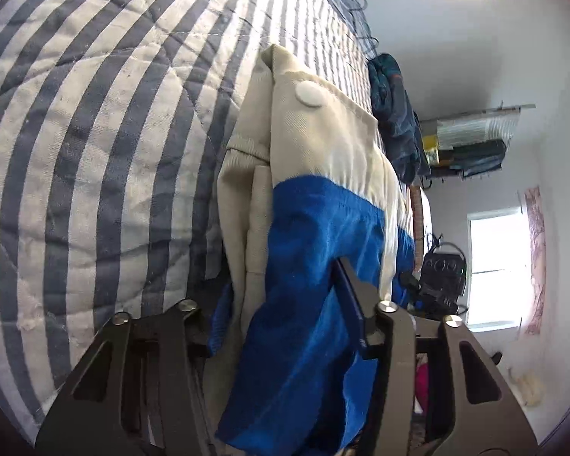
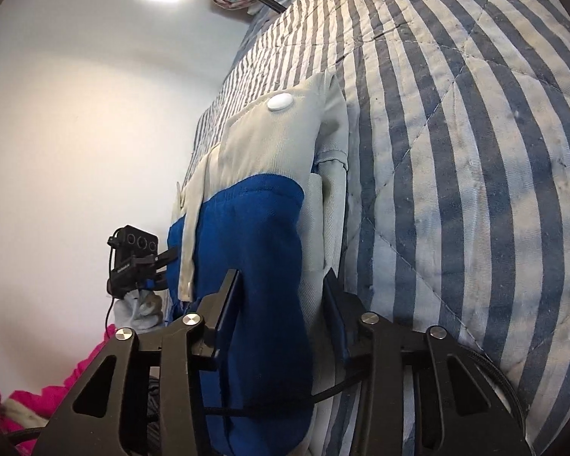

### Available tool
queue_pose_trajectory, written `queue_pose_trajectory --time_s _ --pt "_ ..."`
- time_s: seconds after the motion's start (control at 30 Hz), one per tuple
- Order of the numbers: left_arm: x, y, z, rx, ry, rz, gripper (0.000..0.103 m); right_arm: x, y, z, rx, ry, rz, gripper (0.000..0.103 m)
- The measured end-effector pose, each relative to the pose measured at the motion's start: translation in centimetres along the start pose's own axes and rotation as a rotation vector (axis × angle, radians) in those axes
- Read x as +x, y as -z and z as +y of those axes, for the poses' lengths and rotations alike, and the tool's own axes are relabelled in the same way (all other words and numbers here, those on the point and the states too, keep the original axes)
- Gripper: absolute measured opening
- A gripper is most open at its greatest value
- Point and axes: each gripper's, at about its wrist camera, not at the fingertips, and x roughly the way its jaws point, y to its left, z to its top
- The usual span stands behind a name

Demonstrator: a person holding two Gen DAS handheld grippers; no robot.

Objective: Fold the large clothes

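The left gripper (image 1: 285,296) is clamped on the blue-and-beige garment (image 1: 323,190), which lies along the near edge of the striped quilt (image 1: 95,152); only one finger (image 1: 355,296) shows, pressed against blue cloth. The right gripper (image 2: 281,288) pinches the same garment's (image 2: 269,235) blue fold between both fingers. Wide bare quilt (image 2: 456,171) stretches beyond the garment's far edge.

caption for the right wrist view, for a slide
Right gripper shut on a blue-and-beige garment over a striped quilt.
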Motion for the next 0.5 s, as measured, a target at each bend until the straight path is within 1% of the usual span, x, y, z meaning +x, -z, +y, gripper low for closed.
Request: queue_pose_trajectory --time_s 0.1,0.13,0.17,0.2,0.23,0.3,0.33,0.4,0.43,0.47,0.5 --pt "0.0 0.0 0.0 -0.004 0.012 0.008 0.046 -0.5 0.0 -0.4 0.005 -0.018 0.003 0.036" --pt "0.4 -0.1 -0.1 0.001 -0.007 0.01 0.047 -0.3 0.0 -0.6 0.009 -0.015 0.003 0.036" --pt "0.7 -0.2 -0.1 0.0 -0.02 0.012 0.052 -0.2 -0.1 -0.6 0.009 -0.005 0.004 0.038" --pt "1.0 -0.2 0.1 -0.014 -0.015 0.013 0.055 0.0 -0.2 -0.7 0.014 0.004 0.001 0.04" --pt "1.3 -0.3 0.0 -0.014 -0.009 0.01 0.057 0.1 -0.3 -0.7 0.025 0.01 -0.005 0.041" --pt "1.7 -0.5 -0.9 0.022 -0.032 0.013 0.057 0.1 -0.3 -0.6 0.022 0.021 -0.006 0.041" --pt "1.9 -0.5 -1.2 0.032 -0.045 0.009 0.056 0.0 -0.2 -0.4 0.015 0.028 -0.008 0.038" --pt "2.0 -0.2 -1.7 0.052 -0.064 -0.002 0.051 0.0 0.0 0.2 -0.003 0.045 -0.016 0.034" --pt "1.9 -0.2 -1.8 0.056 -0.065 -0.006 0.047 -0.1 0.1 0.7 -0.019 0.06 -0.019 0.033" --pt "1.9 -0.2 -2.0 0.064 -0.068 -0.009 0.044 -0.1 0.2 1.1 -0.031 0.075 -0.02 0.032" --pt "1.9 -0.2 -2.4 0.074 -0.074 -0.011 0.043 0.0 0.2 1.5 -0.038 0.091 -0.019 0.032"
